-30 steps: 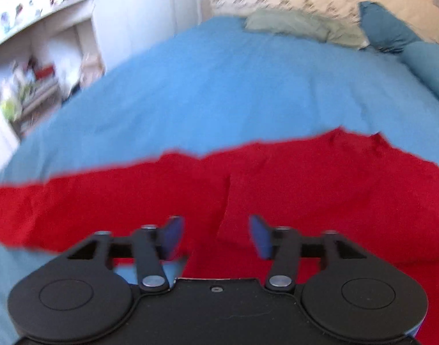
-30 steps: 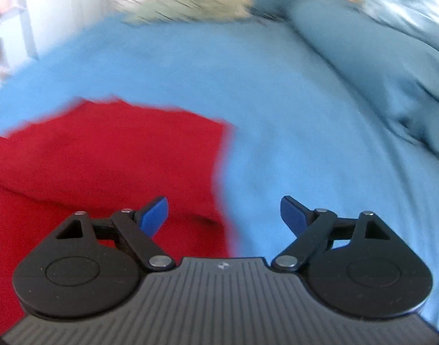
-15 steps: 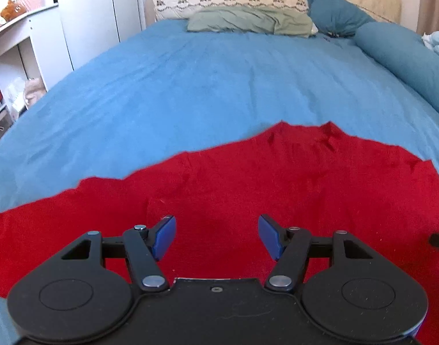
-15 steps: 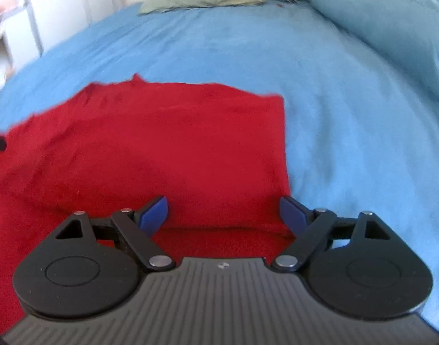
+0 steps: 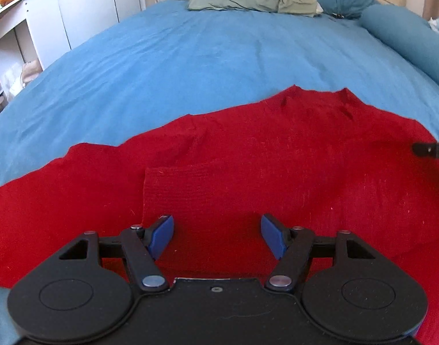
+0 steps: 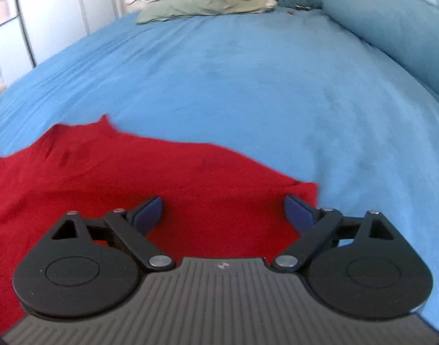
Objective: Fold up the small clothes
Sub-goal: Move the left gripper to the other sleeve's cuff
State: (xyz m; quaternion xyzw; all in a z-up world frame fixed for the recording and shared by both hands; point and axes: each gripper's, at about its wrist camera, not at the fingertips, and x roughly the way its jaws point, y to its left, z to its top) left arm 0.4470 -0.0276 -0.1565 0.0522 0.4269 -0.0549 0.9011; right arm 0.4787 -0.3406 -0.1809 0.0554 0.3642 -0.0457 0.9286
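A red knit garment (image 5: 277, 155) lies spread on the blue bedsheet (image 5: 205, 57), with a flap (image 5: 196, 187) folded over its near part. My left gripper (image 5: 216, 234) is open and empty, just above the folded flap. My right gripper (image 6: 223, 210) is open and empty over the garment's right part (image 6: 162, 178), its right finger near the garment's right corner (image 6: 308, 189). A tip of the right gripper (image 5: 431, 151) shows at the right edge of the left wrist view.
Pillows (image 5: 254, 0) and a blue bolster (image 5: 406, 40) lie at the head and right side of the bed. White cupboards and shelves (image 5: 32, 28) stand left of the bed. The blue sheet (image 6: 277, 86) stretches beyond the garment.
Both grippers have stayed open. The left view has steadied over the garment, with a folded flap now in front of it. The right gripper has shifted so the garment's right corner sits by its right finger.
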